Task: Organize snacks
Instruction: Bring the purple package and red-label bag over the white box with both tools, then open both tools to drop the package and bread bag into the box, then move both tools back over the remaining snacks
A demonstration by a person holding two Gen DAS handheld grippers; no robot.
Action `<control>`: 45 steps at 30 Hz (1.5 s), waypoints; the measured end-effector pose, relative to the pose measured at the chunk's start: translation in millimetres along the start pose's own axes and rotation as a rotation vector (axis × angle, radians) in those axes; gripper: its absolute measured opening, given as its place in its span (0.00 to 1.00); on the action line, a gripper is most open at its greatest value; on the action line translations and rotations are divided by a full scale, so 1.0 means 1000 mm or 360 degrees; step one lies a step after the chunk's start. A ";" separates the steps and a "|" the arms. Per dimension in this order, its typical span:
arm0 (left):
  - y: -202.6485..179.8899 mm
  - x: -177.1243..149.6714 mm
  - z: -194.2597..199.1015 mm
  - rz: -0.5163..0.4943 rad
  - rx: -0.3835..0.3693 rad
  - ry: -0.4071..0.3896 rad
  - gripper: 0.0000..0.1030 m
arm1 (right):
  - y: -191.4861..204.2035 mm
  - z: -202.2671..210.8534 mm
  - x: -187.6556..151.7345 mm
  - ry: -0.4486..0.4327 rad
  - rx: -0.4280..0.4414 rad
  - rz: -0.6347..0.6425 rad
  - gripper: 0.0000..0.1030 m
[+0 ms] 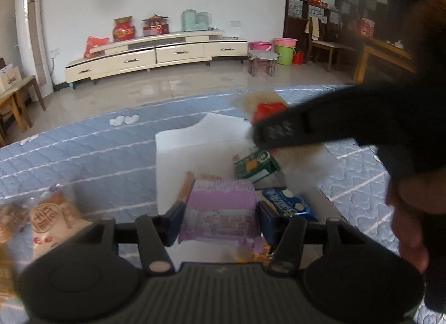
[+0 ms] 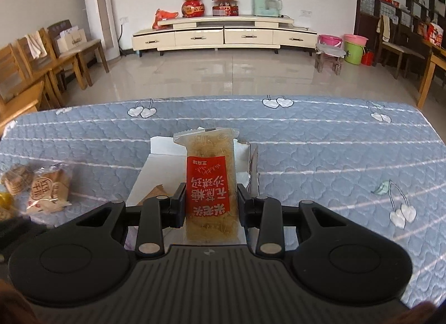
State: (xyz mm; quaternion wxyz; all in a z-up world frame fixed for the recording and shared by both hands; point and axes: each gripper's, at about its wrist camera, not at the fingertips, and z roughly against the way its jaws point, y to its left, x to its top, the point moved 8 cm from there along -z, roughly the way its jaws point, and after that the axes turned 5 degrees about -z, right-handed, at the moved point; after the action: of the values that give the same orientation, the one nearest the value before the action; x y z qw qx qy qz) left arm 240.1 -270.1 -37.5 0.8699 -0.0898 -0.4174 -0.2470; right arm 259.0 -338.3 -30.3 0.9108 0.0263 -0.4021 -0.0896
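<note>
Left claw (image 1: 220, 220) is clamped on the purple pack (image 1: 221, 212), right claw (image 2: 211, 207) on the red-label bar (image 2: 211, 184), both over the white box (image 1: 178, 156). Lower each well inside, probably clear of the green carton (image 1: 255, 167), before opening.

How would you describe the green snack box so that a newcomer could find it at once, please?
On the blue quilted table cover lies a shallow white box holding several snacks. The green snack box sits inside it, beyond the blue packet; it is the only green, rigid carton there, with a yellow square on its face.
</note>
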 end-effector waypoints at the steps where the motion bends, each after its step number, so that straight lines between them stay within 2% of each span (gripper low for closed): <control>1: -0.001 0.000 0.000 0.0000 -0.0014 -0.0002 0.61 | 0.002 -0.004 0.003 -0.0005 -0.0003 0.0012 0.42; 3: -0.002 0.001 0.003 -0.0003 -0.0018 -0.0010 0.77 | 0.006 -0.004 0.005 -0.0028 -0.0013 0.0036 0.51; 4: -0.001 0.002 0.005 -0.0009 -0.0008 -0.0026 0.78 | 0.005 0.000 0.004 -0.0039 -0.0020 0.0041 0.69; 5: -0.001 0.003 0.008 -0.0021 0.0001 -0.0034 0.78 | 0.004 0.002 0.004 -0.0058 -0.0028 0.0043 0.74; 8: 0.001 0.003 0.016 -0.0027 0.0033 -0.0029 0.81 | 0.002 0.017 0.002 -0.0082 -0.0047 0.0021 0.74; 10: 0.004 0.003 0.024 -0.0029 0.0071 -0.0043 0.87 | 0.000 0.031 -0.001 -0.0115 -0.0072 0.0013 0.74; 13: 0.008 0.001 0.039 -0.0043 0.0146 -0.0057 0.89 | -0.005 0.054 -0.007 -0.0158 -0.0126 0.0034 0.75; 15: 0.013 -0.003 0.051 -0.0036 0.0180 -0.0057 0.90 | -0.007 0.069 -0.011 -0.0175 -0.0155 0.0057 0.80; 17: 0.021 -0.007 0.059 -0.0009 0.0218 -0.0040 0.90 | -0.006 0.083 -0.016 -0.0180 -0.0159 0.0082 0.92; 27: 0.055 -0.038 0.114 0.0075 0.0379 -0.0047 0.91 | 0.016 0.134 -0.052 -0.0203 -0.0139 0.0090 1.00; 45: 0.136 -0.093 0.176 0.0243 0.0579 -0.0068 0.91 | 0.113 0.145 -0.095 -0.0135 0.0058 0.0240 1.00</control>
State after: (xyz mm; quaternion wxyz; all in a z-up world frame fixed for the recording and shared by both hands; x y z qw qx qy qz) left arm 139.8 -55.9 10.0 0.8789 0.0323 -0.4656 -0.0989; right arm 105.6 -206.2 12.0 0.8965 0.0089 -0.4428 -0.0145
